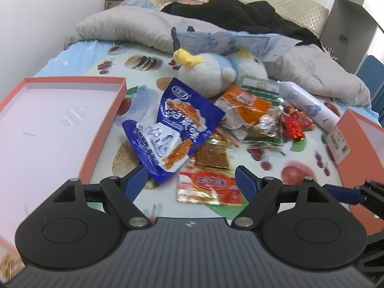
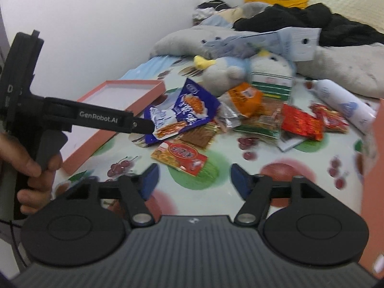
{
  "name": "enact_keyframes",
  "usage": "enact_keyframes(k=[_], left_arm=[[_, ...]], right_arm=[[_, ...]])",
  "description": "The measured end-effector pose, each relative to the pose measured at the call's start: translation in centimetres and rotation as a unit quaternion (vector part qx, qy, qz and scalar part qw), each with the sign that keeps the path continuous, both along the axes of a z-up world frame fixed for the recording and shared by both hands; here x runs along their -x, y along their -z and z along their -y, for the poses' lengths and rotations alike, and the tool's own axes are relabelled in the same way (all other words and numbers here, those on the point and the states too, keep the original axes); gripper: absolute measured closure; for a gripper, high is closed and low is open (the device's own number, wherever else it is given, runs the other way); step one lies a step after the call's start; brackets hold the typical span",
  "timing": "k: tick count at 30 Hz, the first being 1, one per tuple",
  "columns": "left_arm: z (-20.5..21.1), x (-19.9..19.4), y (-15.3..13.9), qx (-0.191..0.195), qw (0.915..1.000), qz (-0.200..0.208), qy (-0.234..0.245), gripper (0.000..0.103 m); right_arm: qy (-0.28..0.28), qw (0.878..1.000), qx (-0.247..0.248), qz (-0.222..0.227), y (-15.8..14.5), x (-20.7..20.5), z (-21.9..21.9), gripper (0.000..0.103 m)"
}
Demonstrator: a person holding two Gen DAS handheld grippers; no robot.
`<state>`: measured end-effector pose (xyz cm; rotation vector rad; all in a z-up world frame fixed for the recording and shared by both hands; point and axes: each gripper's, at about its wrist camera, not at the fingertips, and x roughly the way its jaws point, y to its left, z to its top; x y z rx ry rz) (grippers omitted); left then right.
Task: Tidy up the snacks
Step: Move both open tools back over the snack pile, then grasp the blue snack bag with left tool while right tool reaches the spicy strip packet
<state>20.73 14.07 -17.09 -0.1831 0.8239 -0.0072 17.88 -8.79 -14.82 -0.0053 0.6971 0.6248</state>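
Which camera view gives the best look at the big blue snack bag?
The left wrist view: the blue snack bag lies close and central there, with its printed front facing the camera. In the right wrist view the same bag appears smaller and blurrier, and the left tongs cover its lower left edge.

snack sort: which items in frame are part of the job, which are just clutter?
Job:
blue shrimp-cracker bags
orange packet
red packets
red-and-yellow flat packet
brown jerky pack
pink tray
left gripper and right gripper, both open, nothing held

Clutter:
plush toy
white bottle
grey blanket
black clothes
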Motion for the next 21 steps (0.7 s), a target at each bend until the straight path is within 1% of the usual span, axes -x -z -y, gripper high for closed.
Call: enact_keyframes(k=[2,5,8,10,14,15,16,17,21], left_arm=[[-0.9,-1.0,1.1,0.004,1.0000,-0.005,0.000,0.019],[-1.7,-2.7,2.3,0.003,0.9999,-0.010,0.007,0.019],[-1.7,-4.1,2.8,-0.007,0.9996,-0.006,0.027,0.019],[-1.5,-5.0,3.0,-0.022,0.9989,-0.003,0.041,0.019],[-1.6,-7.1,3.4,-0.042,0.9973,-0.005,0.060,0.018],[-1.6,-7.6,3.4,-0.044,0.9970,-0.003,0.065,0.017],[-1.8,-8.0,3.4,-0.044,0.9967,-0.003,0.068,0.016],[-1.8,-8.6,3.4,-0.046,0.9964,-0.004,0.071,0.015],[-1.7,-10.2,3.9,-0.073,0.9935,-0.005,0.087,0.014]], right_arm=[[-0.020,1.000,0.010,-0.007,0.8,-1.1,-1.2,0.027],[-0.031,0.999,0.028,-0.019,2.1,-2.6,-2.7,0.027],[-0.033,0.999,0.032,-0.025,3.2,-3.9,-4.0,0.027],[-0.035,0.998,0.035,-0.029,3.9,-4.8,-4.9,0.027],[-0.020,0.999,0.036,-0.035,5.1,-6.6,-6.3,0.027],[-0.016,0.999,0.037,-0.036,5.3,-7.0,-6.6,0.026],[-0.015,0.999,0.038,-0.035,5.6,-7.4,-6.9,0.019],[-0.013,0.999,0.040,-0.034,5.8,-7.7,-7.2,0.017],[-0.007,0.999,0.045,-0.027,6.6,-8.7,-8.5,0.017]])
